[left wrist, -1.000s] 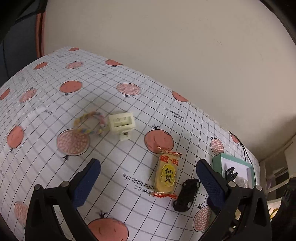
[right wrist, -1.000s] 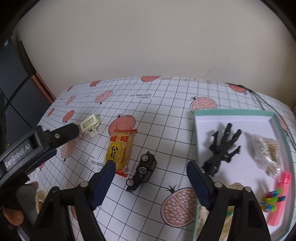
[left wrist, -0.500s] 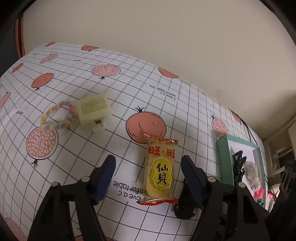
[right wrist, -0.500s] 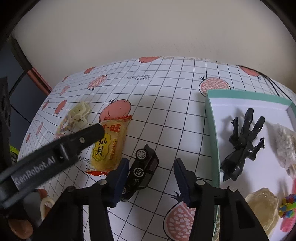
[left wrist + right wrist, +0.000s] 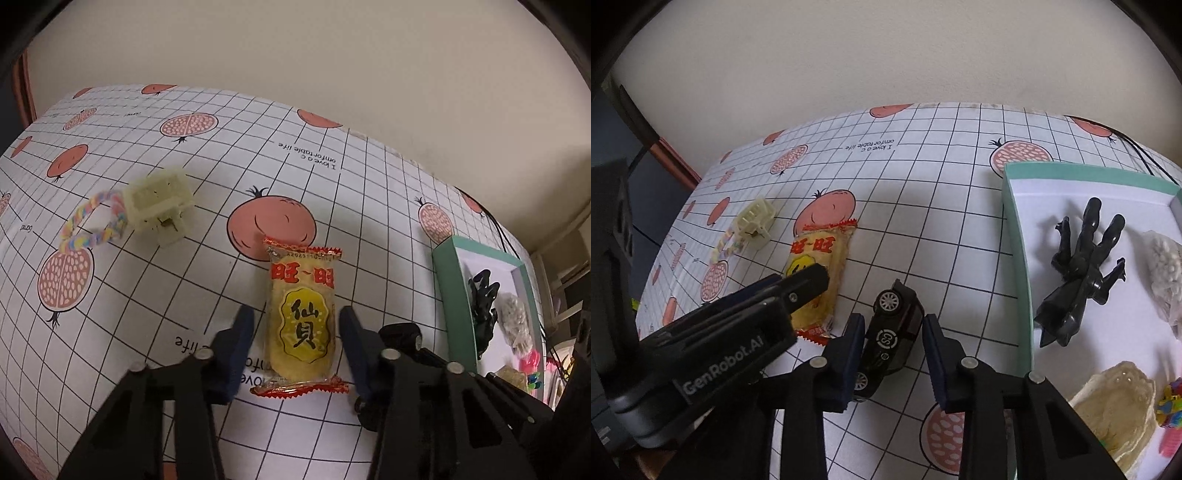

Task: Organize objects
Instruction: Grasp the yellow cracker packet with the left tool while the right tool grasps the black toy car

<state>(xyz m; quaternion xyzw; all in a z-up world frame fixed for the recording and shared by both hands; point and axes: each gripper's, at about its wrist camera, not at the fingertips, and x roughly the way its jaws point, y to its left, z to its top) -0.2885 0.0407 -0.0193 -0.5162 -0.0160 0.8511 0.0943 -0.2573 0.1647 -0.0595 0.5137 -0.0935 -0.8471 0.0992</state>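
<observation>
A yellow snack packet lies flat on the pomegranate-print tablecloth. My left gripper straddles it, jaws closing; a thin gap still shows beside the left pad. A black toy car lies just right of the packet. My right gripper is closing on the car, both pads against its sides. In the left wrist view the car is partly hidden behind my finger. The left gripper's body covers the packet's lower part in the right wrist view.
A cream hair clip and a braided pastel hair tie lie at the left. On the right a teal-rimmed tray holds a black claw clip, a bag of white beads and a lacy cream piece.
Both grippers sank toward the table and their jaws narrowed. The left came around the snack packet; the right came around the toy car and closed onto it.
</observation>
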